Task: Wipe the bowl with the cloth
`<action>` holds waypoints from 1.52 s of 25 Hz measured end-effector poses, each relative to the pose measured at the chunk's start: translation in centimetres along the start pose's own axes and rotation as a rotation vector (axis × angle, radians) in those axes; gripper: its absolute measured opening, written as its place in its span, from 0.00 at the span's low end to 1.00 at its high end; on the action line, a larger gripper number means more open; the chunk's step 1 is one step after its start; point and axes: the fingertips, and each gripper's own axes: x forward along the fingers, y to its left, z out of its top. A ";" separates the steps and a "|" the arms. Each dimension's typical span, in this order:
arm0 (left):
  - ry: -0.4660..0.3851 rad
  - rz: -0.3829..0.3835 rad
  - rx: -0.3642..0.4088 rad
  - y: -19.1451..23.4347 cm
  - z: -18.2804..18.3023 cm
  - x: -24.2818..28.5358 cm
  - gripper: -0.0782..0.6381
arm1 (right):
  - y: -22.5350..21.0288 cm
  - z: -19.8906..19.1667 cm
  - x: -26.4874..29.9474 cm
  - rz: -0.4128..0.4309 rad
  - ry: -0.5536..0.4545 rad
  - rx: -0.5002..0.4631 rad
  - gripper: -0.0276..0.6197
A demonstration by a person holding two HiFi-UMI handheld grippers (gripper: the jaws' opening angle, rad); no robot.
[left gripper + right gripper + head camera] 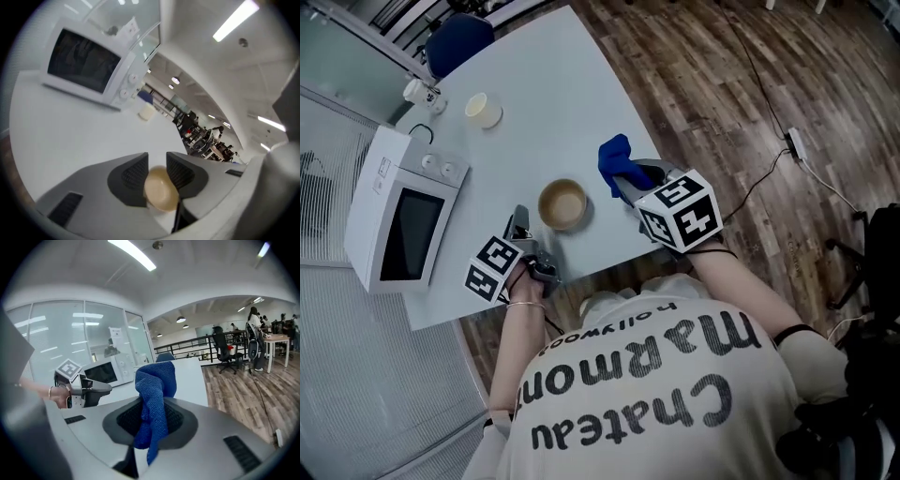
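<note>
Right gripper [152, 414] is clamping the cloth [156, 380] and hovering near the bowl [562, 204] sitting on the desk [544, 112], left gripper [521, 222] is standing open beside it, gripping nothing, so seemingly the wipe is needing the rim steadied and cloth lowered inside

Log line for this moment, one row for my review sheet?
left gripper: open, beside bowl | right gripper: shut on blue cloth | bowl: upright on table | blue cloth: apart from bowl

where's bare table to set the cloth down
Widest bare patch: the table between the cup and the cloth, beyond the bowl. Crowded at the near edge: left claw and right claw flank the bowl, microwave on the left.
</note>
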 end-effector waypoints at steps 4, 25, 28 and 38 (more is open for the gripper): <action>-0.135 -0.157 0.147 -4.7 3.8 -4.2 0.10 | 3.0 3.5 -0.8 0.041 -0.072 -0.048 0.14; -0.011 -0.385 0.272 2.4 5.0 -17.7 0.10 | 16.4 1.9 -5.2 -0.214 -0.110 0.024 0.13; 0.010 -0.406 0.286 3.7 4.8 -19.2 0.10 | 18.2 0.9 -6.0 -0.247 -0.113 0.032 0.14; 0.013 -0.454 0.291 7.3 6.7 -22.4 0.10 | 23.5 -0.1 -6.3 -0.313 -0.119 0.012 0.13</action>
